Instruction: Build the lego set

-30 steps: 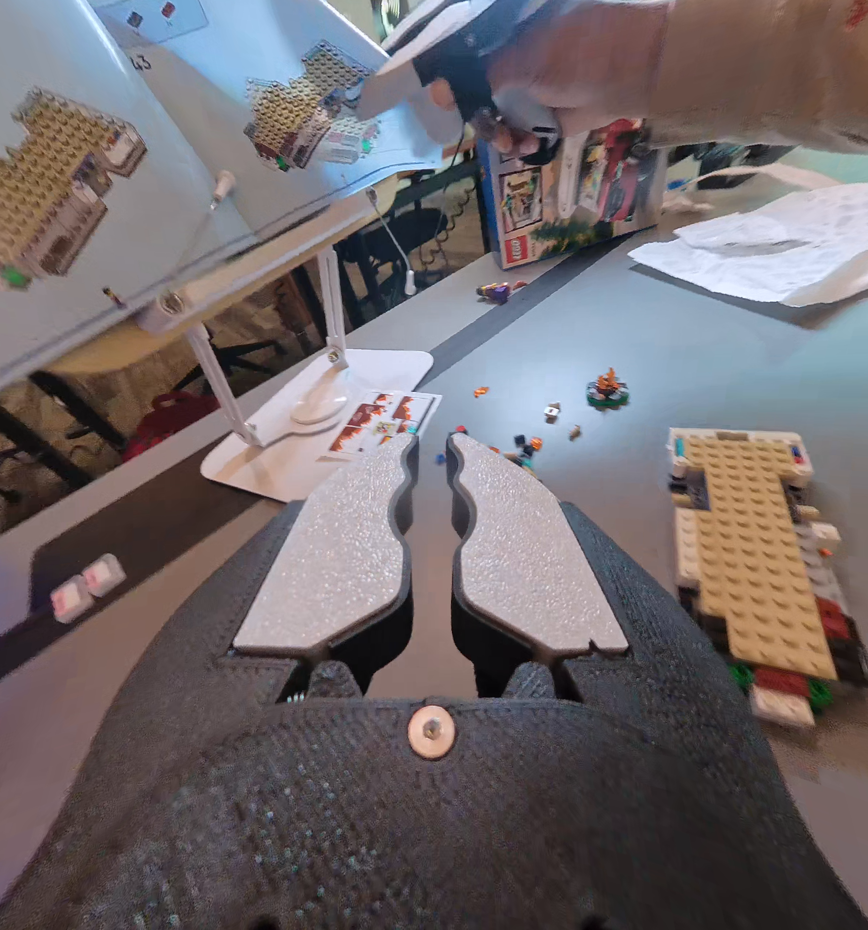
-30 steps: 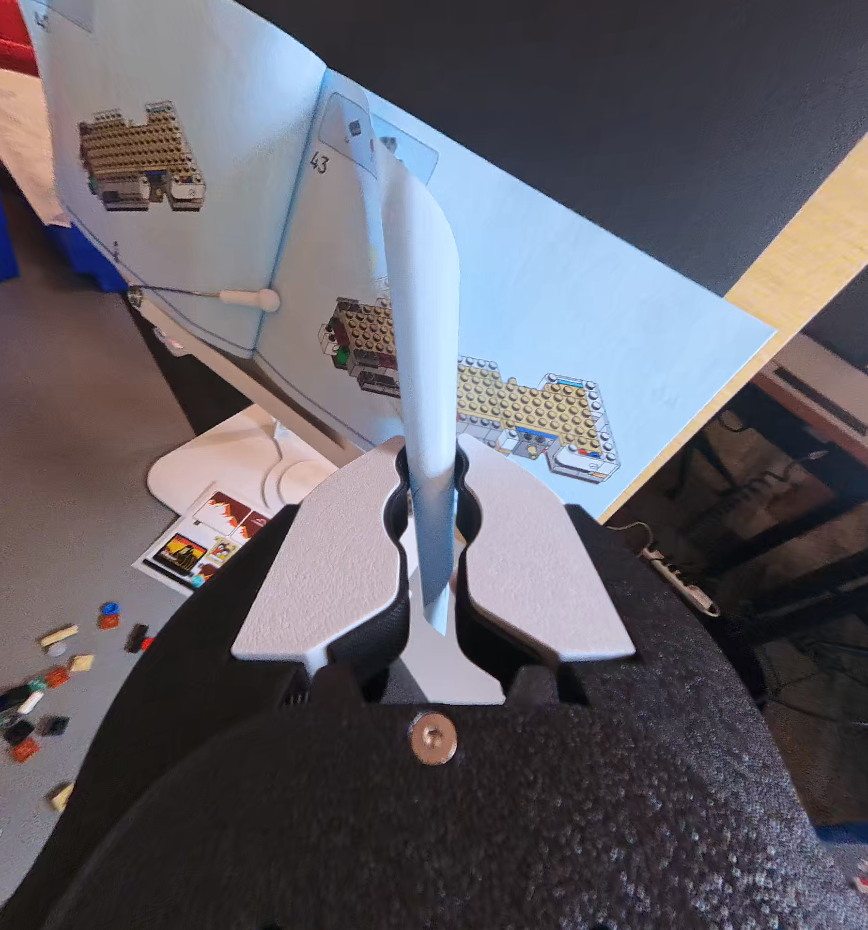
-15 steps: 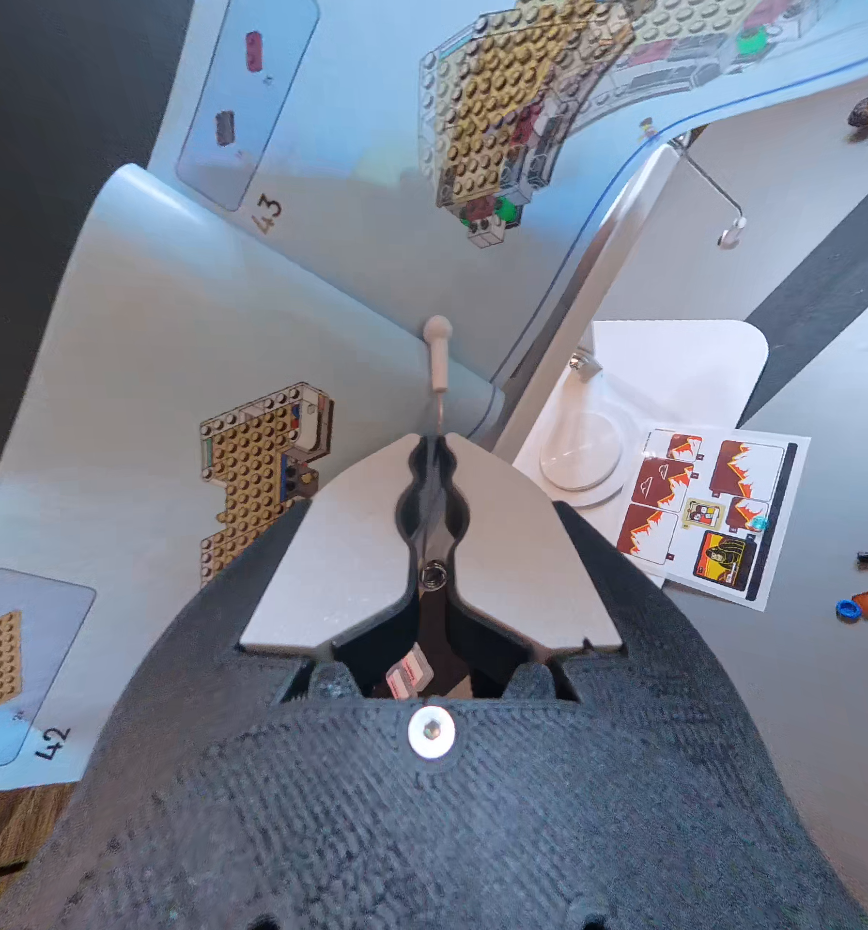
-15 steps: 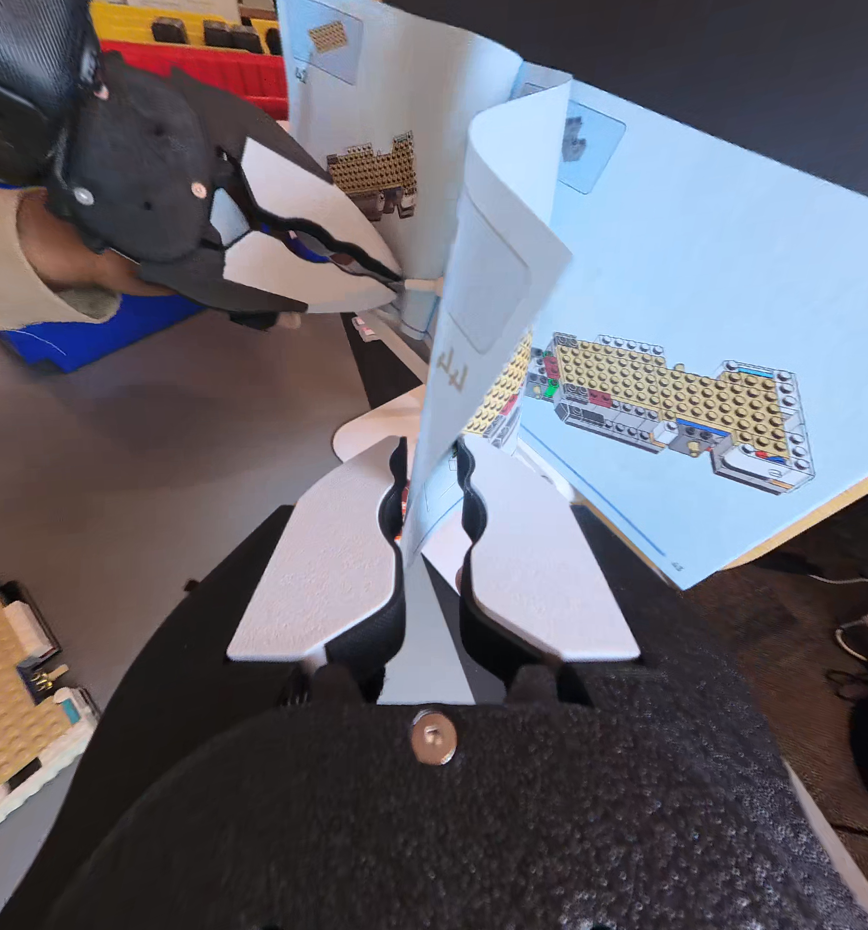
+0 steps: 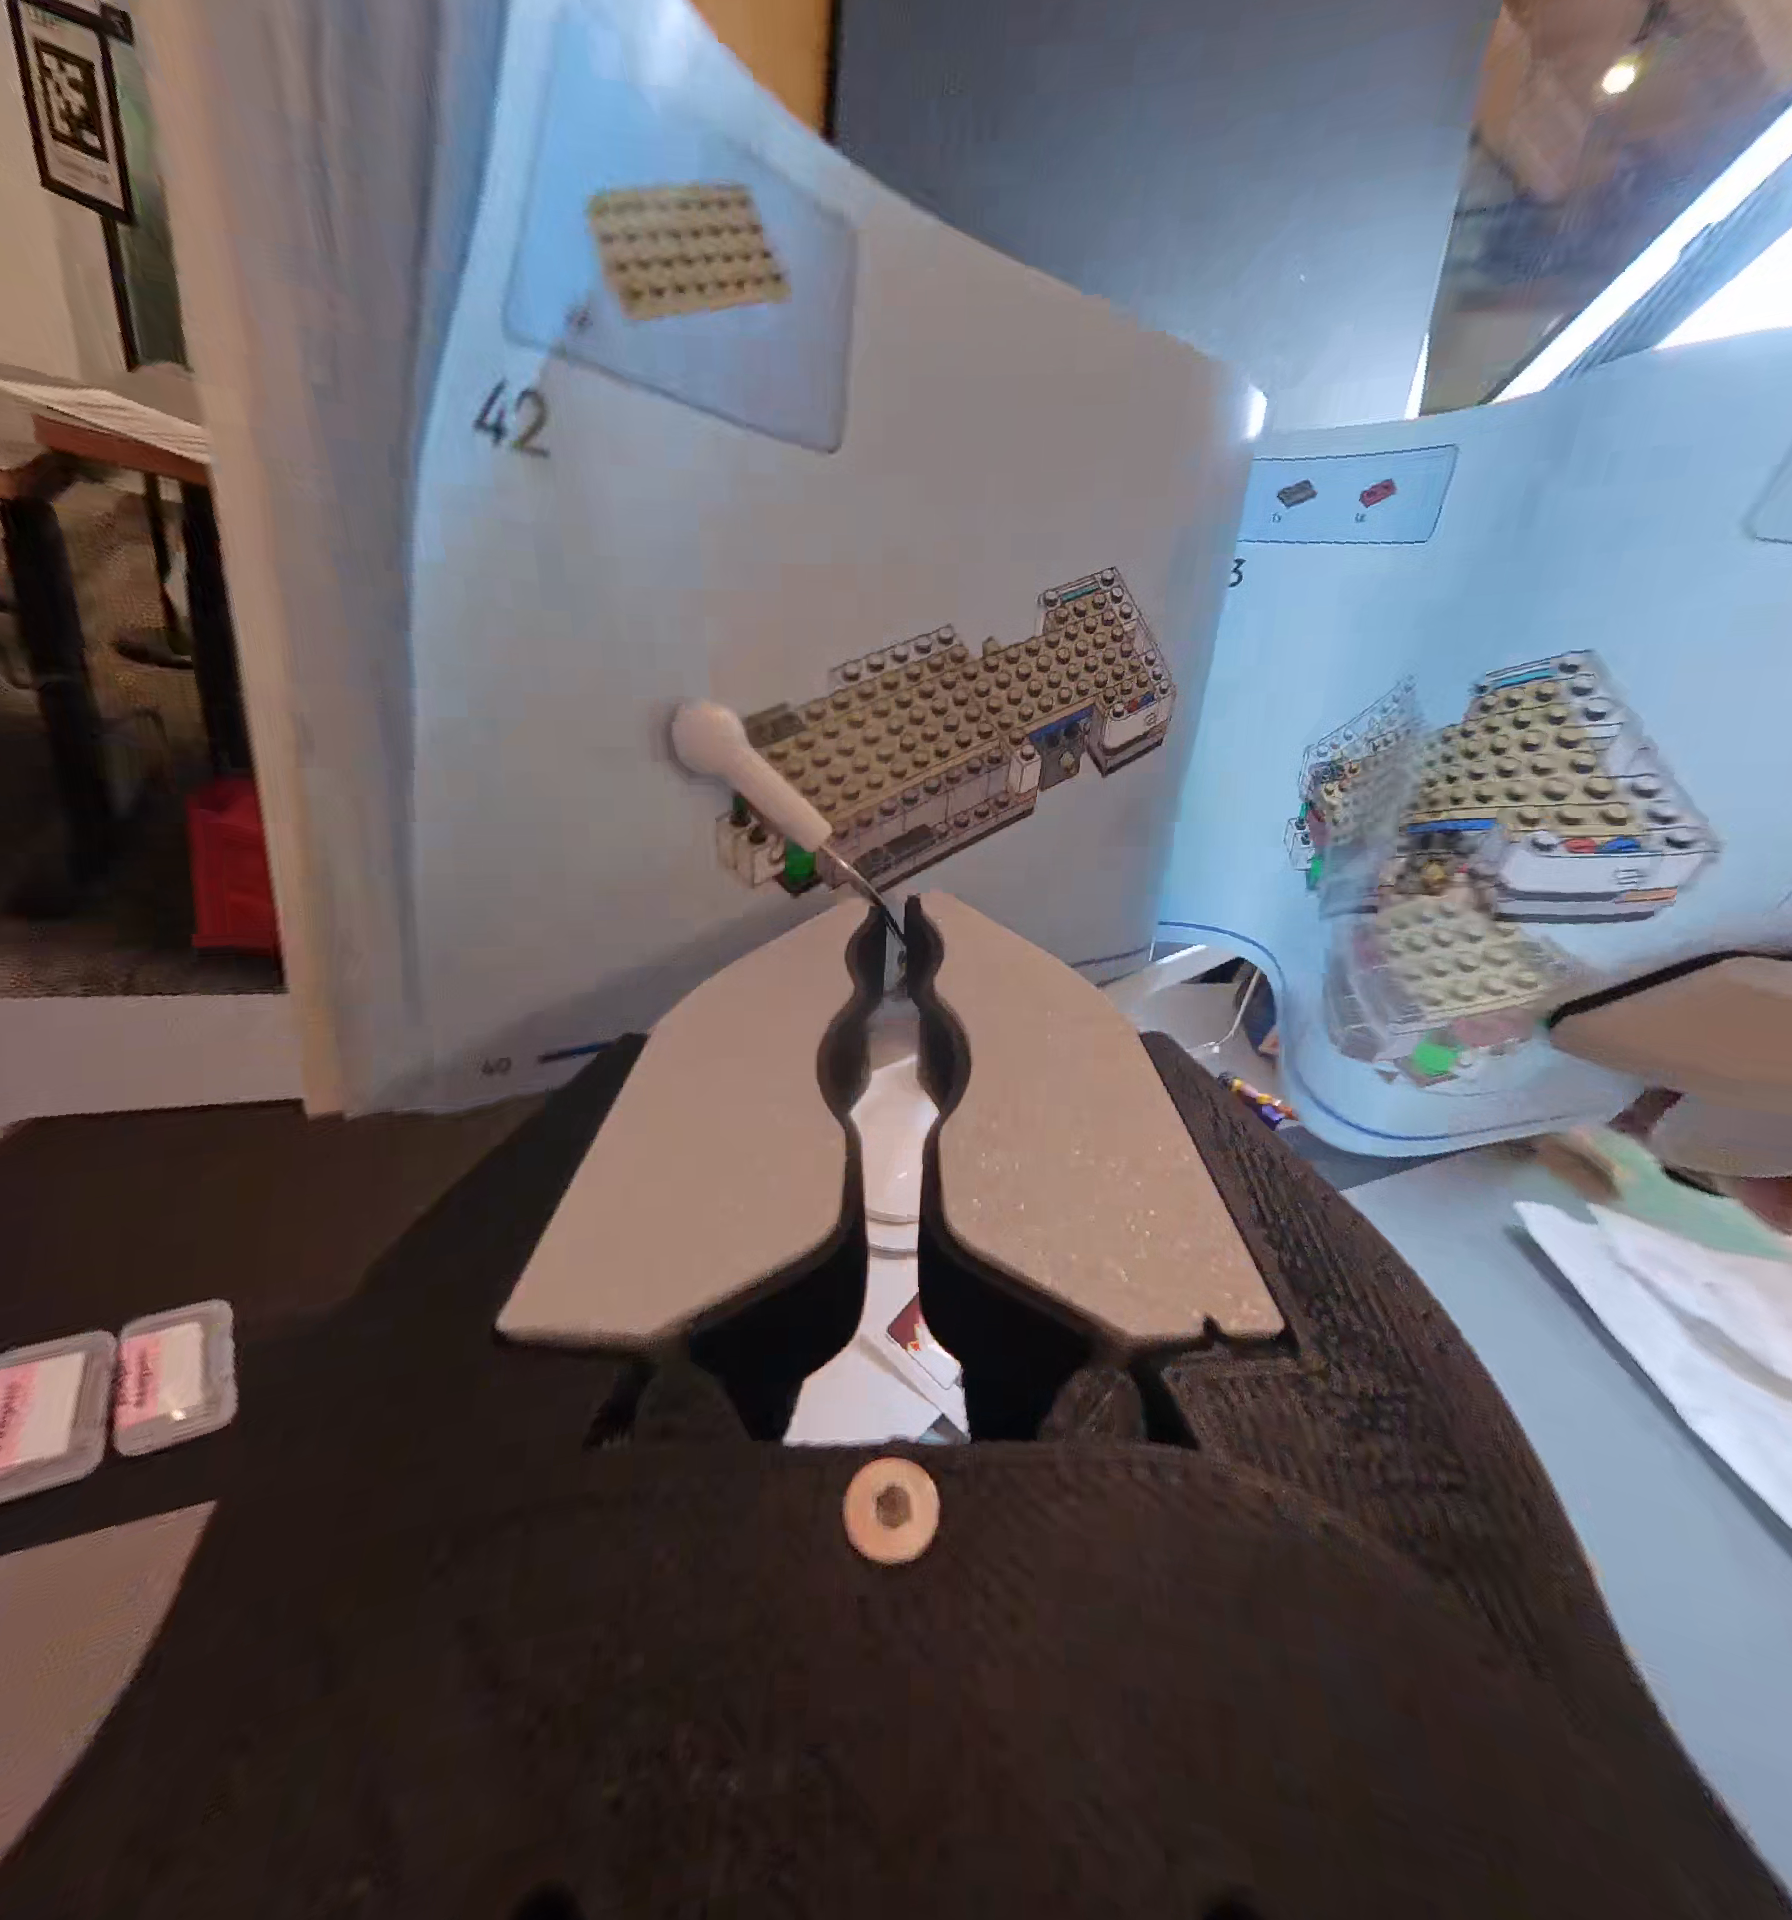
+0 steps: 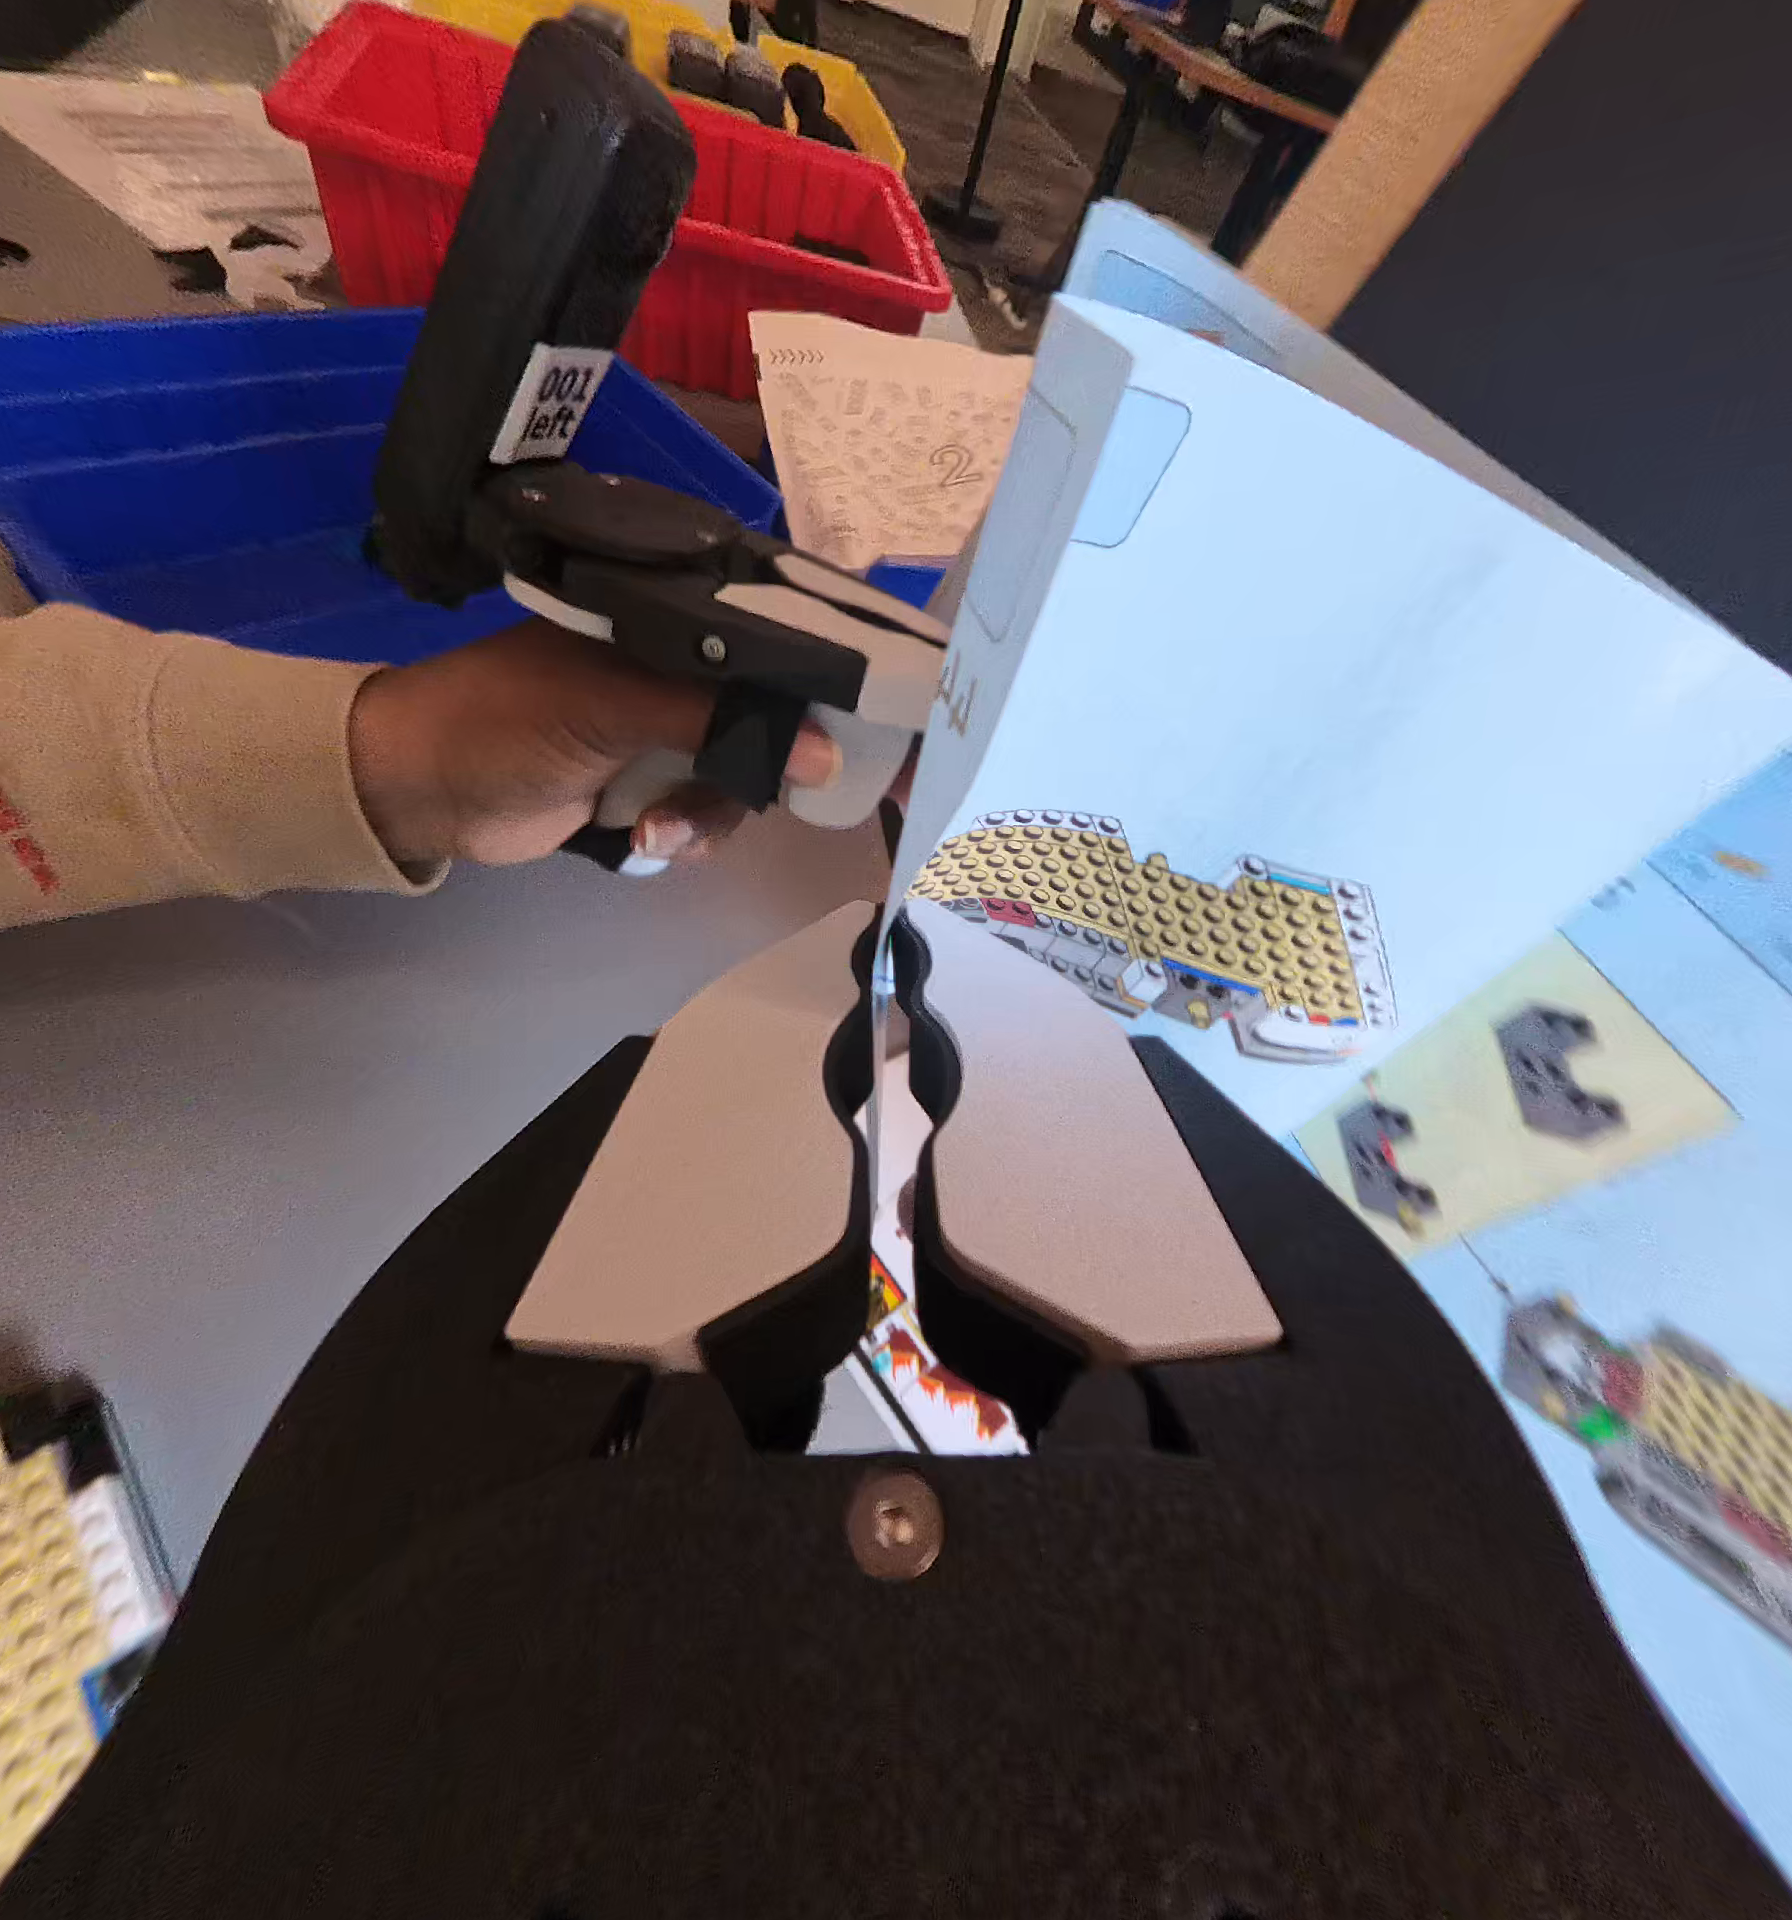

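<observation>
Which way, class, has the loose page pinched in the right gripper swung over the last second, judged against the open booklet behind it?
Yes. The page in the right gripper has swung leftward across the booklet, uncovering the build drawing it crossed before.

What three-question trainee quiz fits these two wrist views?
1. True or false: the right gripper is closed on the edge of a booklet page.
2. What does the left gripper pinch? A) a tan brick B) the white-tipped wire page holder C) a sticker sheet
3. Fill in: in the right wrist view, behind the left gripper, stand a blue bin and a ___ bin.
Key: 1 true; 2 B; 3 red.
</observation>
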`<state>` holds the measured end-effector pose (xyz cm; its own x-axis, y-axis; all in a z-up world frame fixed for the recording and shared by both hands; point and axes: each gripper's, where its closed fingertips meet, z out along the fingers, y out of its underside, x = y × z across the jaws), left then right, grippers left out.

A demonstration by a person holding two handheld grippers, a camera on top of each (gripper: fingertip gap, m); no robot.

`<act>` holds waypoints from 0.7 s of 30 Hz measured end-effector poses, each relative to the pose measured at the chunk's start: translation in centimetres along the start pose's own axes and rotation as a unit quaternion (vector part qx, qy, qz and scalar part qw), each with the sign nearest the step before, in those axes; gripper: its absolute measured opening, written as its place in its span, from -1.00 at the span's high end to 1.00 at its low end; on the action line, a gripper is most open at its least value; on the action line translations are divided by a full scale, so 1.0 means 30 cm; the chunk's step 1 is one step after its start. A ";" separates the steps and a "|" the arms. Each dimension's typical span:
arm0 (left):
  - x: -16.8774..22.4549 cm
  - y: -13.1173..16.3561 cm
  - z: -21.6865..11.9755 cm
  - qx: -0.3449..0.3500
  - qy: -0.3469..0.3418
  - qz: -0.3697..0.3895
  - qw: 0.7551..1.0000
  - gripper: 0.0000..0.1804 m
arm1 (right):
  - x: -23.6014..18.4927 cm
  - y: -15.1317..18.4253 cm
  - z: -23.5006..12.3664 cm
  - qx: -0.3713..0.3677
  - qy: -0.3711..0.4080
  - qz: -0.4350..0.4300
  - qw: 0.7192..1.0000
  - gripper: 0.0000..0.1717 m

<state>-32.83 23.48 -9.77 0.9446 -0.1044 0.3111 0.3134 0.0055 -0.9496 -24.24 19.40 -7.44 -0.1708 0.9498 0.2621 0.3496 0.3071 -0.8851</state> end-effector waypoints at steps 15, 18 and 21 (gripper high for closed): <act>-0.025 0.027 -0.021 0.034 0.094 -0.114 0.988 0.97 | 0.010 -0.215 -0.077 0.130 -0.039 0.008 0.991 0.65; -0.025 0.027 -0.022 0.039 0.097 -0.127 0.986 0.97 | 0.281 -0.104 -0.185 0.107 0.140 0.001 0.984 0.80; -0.027 0.031 -0.024 0.042 0.094 -0.129 0.986 0.97 | 0.426 0.068 -0.201 0.033 0.226 -0.017 0.973 0.88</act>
<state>-33.36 22.86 -10.92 0.7999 -0.2955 0.5224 0.5557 0.0359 -0.8306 -20.17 32.52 -3.57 0.2466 0.8726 0.4216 0.2892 0.3489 -0.8914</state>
